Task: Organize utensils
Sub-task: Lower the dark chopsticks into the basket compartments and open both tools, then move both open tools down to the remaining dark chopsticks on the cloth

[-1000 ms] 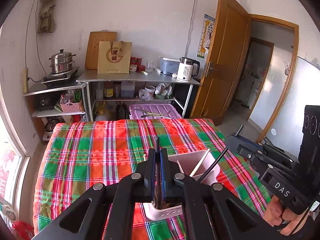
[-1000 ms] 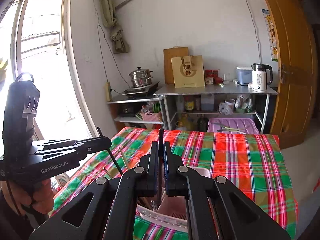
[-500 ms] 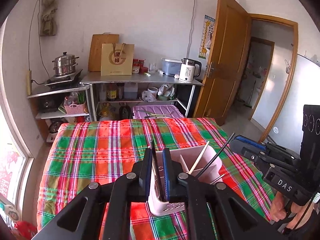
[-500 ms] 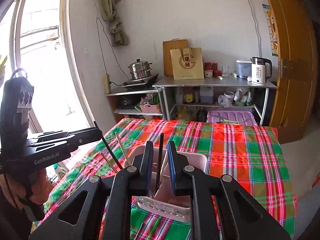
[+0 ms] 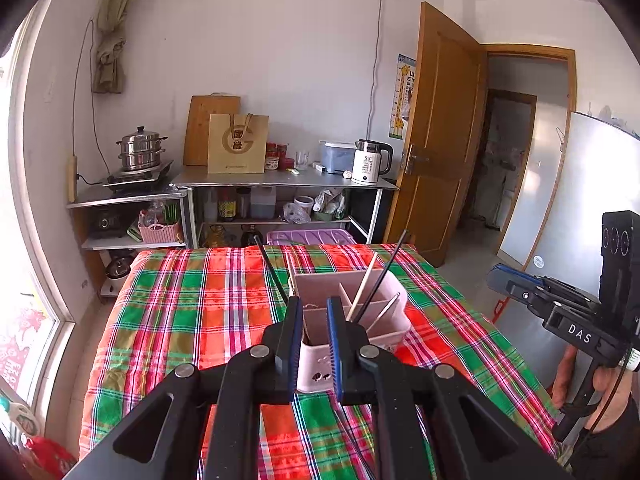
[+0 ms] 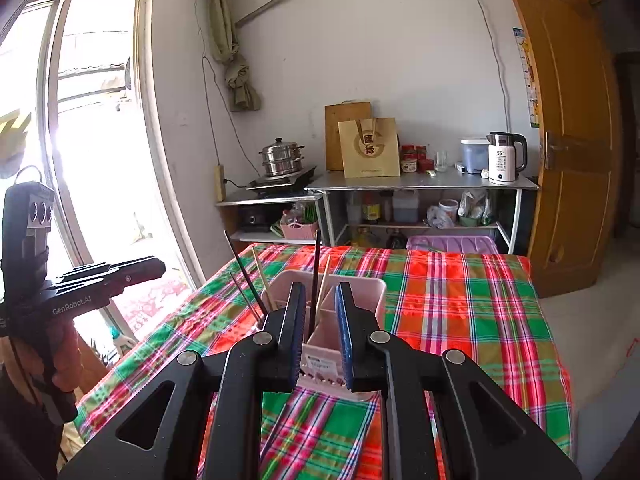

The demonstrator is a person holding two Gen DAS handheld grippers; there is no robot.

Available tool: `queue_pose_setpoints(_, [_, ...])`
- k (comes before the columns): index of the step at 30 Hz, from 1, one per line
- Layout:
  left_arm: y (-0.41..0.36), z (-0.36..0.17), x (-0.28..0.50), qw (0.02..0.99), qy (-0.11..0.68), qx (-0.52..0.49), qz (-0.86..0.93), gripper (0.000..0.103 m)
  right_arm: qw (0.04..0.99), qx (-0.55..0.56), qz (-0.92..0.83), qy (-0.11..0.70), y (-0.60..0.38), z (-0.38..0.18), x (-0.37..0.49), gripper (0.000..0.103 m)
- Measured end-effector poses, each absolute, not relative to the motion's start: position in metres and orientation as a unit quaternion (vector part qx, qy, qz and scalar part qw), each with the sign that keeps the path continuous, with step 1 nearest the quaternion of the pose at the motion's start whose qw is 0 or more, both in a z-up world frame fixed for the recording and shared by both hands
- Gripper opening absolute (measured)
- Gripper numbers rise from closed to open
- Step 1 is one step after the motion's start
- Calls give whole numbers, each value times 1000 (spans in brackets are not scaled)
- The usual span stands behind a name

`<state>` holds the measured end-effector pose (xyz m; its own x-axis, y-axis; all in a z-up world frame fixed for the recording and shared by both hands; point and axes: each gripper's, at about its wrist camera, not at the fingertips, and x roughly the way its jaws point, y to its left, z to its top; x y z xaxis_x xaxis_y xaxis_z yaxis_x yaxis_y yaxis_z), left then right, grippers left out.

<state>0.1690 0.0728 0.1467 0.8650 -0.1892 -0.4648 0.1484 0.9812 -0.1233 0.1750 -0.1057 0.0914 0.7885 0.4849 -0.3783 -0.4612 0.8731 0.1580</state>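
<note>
The pink utensil holder [image 5: 352,320] stands upright on the plaid tablecloth [image 5: 192,312], near the middle of the table, just ahead of both sets of tongs. It is split into compartments by inner walls. From the left wrist view I count a black chopstick [image 5: 386,276] and a pale wooden chopstick [image 5: 364,284] leaning together in the right-hand compartment, a thin metal-looking stick [image 5: 386,306] beside them, and another black chopstick [image 5: 272,268] tilting out at the holder's left corner.

From the right wrist view, one black chopstick [image 6: 315,280] and one pale one [image 6: 323,292] stand in the gap straight ahead of my tongs; more sticks [image 6: 248,276] lean off to the left side.

My left gripper [image 5: 314,312] has its jaws slightly parted, nothing between them; I see the holder's wall through the gap. My right gripper [image 6: 320,300] is likewise a little spread, pinching nothing; the chopsticks seen through its gap sit in the holder beyond.

Farther out: a steel shelf [image 5: 280,182] against the wall with a white kettle [image 5: 370,160], a paper bag [image 5: 238,144] and a steamer pot [image 5: 140,148]. A wooden door [image 5: 440,128] stands open on the right.
</note>
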Motion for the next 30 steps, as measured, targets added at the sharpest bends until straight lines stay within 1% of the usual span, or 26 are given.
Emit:
queue_pose_setpoints(8, [59, 111, 120, 963, 249, -42, -93, 12, 943, 30, 242, 229, -128, 62, 143, 16])
queue_pose_setpoints(16, [47, 72, 104, 954, 281, -43, -98, 12, 937, 46, 228, 259, -150, 31, 138, 16])
queue_pose_setpoints(30, [24, 21, 135, 928, 350, -55, -118, 12, 926, 43, 220, 304, -155, -4, 156, 16])
